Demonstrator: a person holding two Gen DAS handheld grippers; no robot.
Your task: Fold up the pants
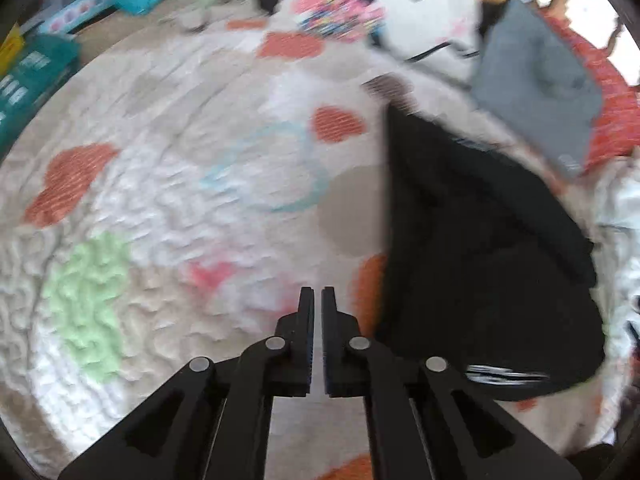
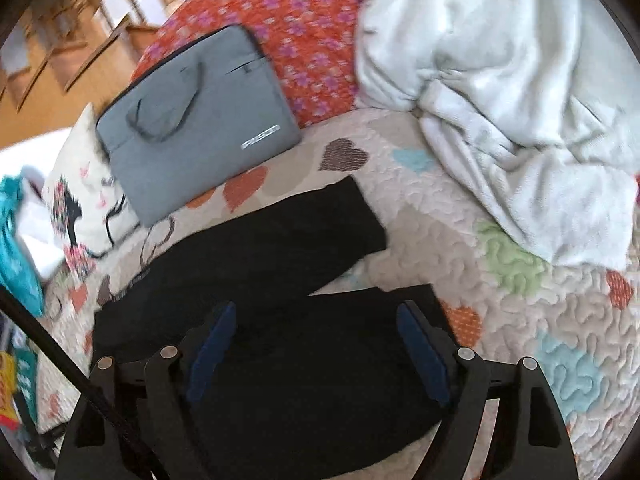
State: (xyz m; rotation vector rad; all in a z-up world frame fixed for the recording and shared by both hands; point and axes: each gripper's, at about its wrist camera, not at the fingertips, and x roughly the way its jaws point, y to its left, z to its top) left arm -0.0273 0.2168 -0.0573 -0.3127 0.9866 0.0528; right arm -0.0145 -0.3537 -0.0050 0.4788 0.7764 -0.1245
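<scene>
Black pants (image 2: pixel 280 264) lie spread on a quilted bedspread (image 2: pixel 520 320), both legs pointing away to the right. My right gripper (image 2: pixel 316 312) hovers over the near part of the pants with its jaws wide open and empty. In the left wrist view the pants (image 1: pixel 480 248) lie to the right, with a white striped label near their lower edge. My left gripper (image 1: pixel 317 292) is shut and empty, over the bare bedspread (image 1: pixel 160 208) just left of the pants.
A grey laptop bag (image 2: pixel 192 120) lies beyond the pants on a red flowered cover (image 2: pixel 288 20); it also shows in the left wrist view (image 1: pixel 536 92). A crumpled white blanket (image 2: pixel 500 100) lies at the right. A patterned pillow (image 2: pixel 76 192) and teal items (image 2: pixel 16 256) are at the left.
</scene>
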